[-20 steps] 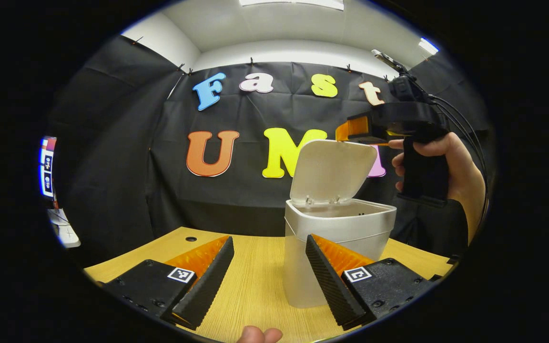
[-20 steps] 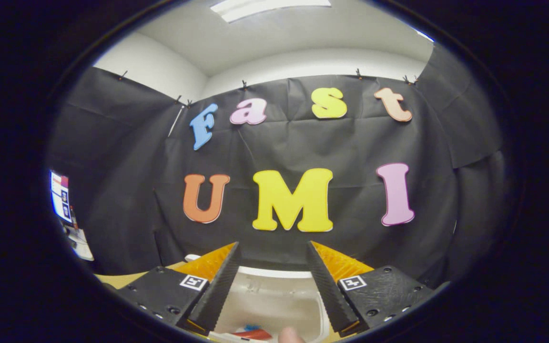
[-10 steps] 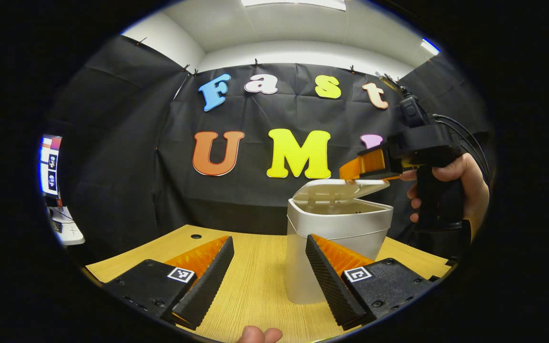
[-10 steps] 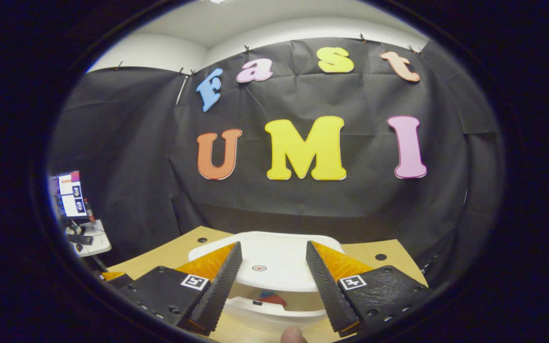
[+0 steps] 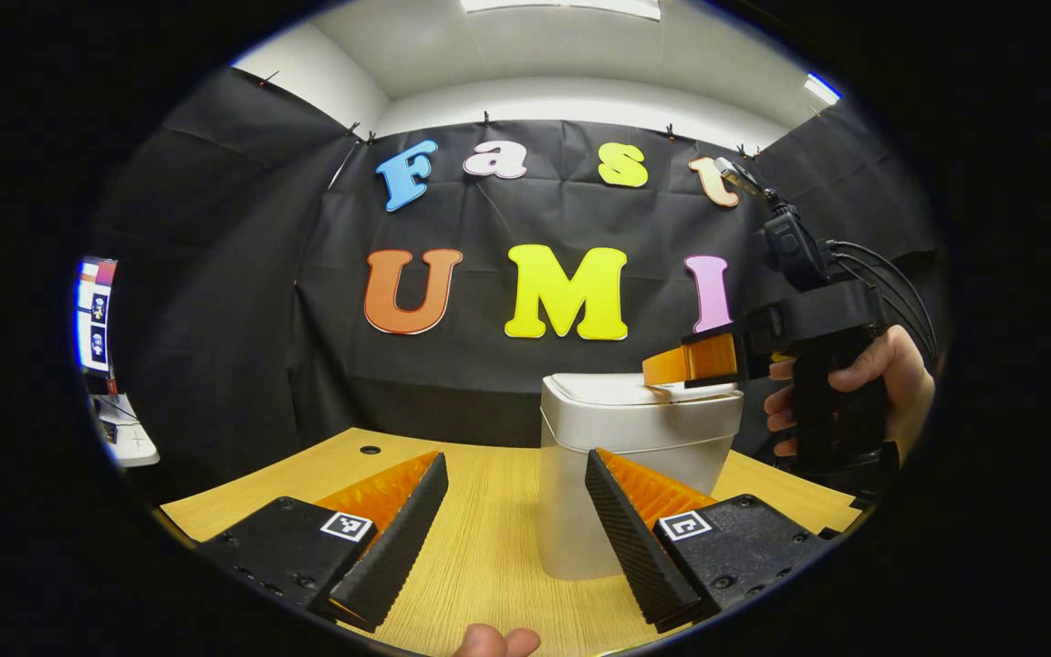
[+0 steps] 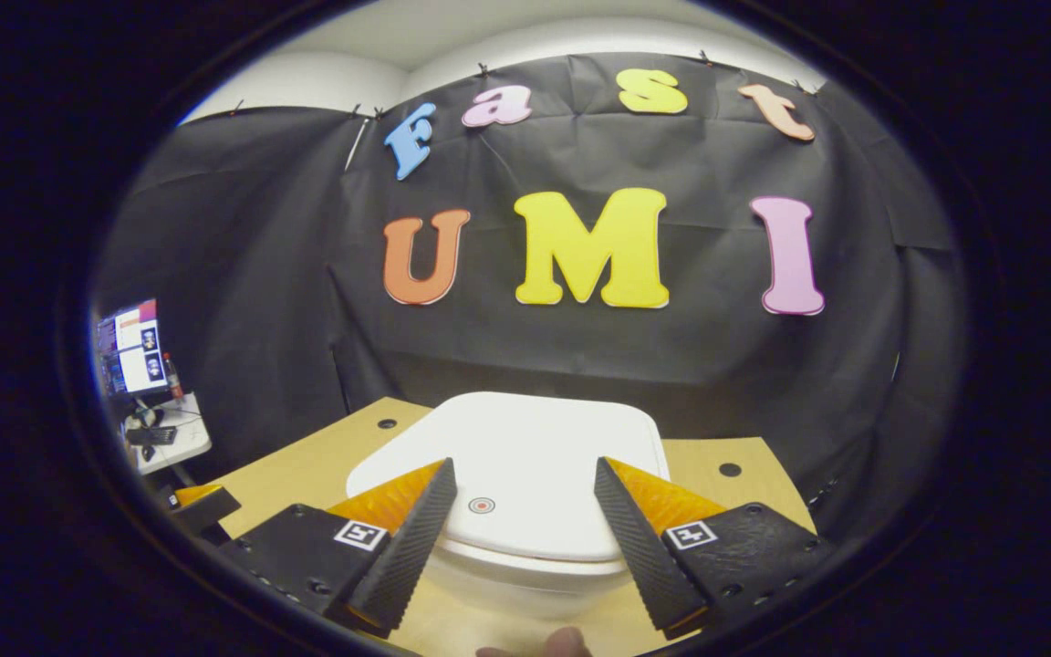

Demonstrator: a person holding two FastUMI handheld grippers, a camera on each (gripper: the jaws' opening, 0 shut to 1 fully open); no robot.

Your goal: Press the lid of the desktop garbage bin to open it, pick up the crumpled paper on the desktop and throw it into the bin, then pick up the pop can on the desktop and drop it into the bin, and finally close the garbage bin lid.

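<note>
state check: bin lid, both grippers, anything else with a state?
bin lid: down flat on the garbage bin, looks closed
left gripper: open, holding nothing, low over the desk
right gripper: open, holding nothing, fingers on the lid
monitor: lit

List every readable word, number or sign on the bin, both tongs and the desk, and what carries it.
No readable text.
The bin lid has no text, just a red ring.
The left tongs and right tongs carry square coded markers, no words.
The screen at far left is too small to read.
</note>
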